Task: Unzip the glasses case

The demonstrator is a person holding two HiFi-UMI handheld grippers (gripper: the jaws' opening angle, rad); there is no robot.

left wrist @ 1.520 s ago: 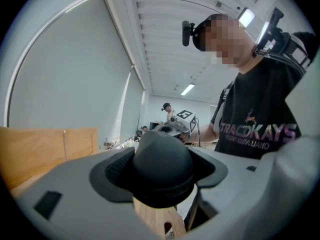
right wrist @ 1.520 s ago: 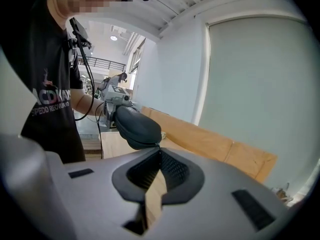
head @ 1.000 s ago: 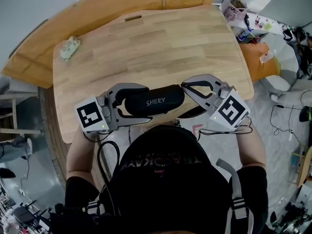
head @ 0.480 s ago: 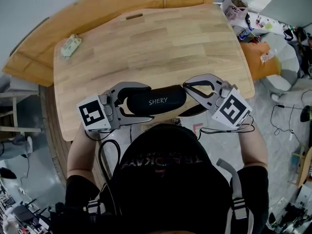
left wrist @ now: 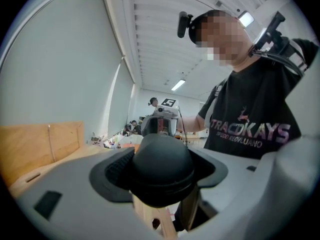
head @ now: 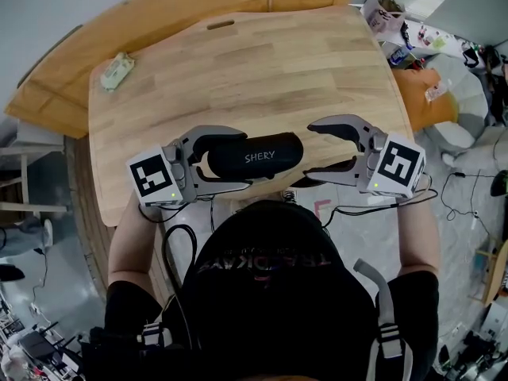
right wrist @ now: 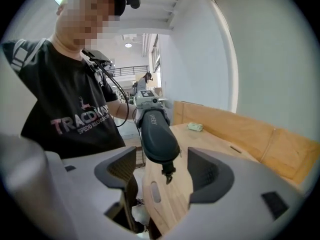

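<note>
Left hand-held gripper (head: 226, 159): clamped on one end of black oval zippered glasses case (head: 266, 155), over near edge of light wooden bench (head: 254, 70).
Right hand-held gripper (head: 311, 153): jaws wide, just opened; small black zip pull (right wrist: 167, 174) between them, untouched.

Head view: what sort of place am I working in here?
Likely a lab or workshop: a plain wooden table, loose cables on the floor, cluttered gear past the table's corner.

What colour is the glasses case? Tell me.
The glasses case is black with pale lettering, clearest in the head view.
</note>
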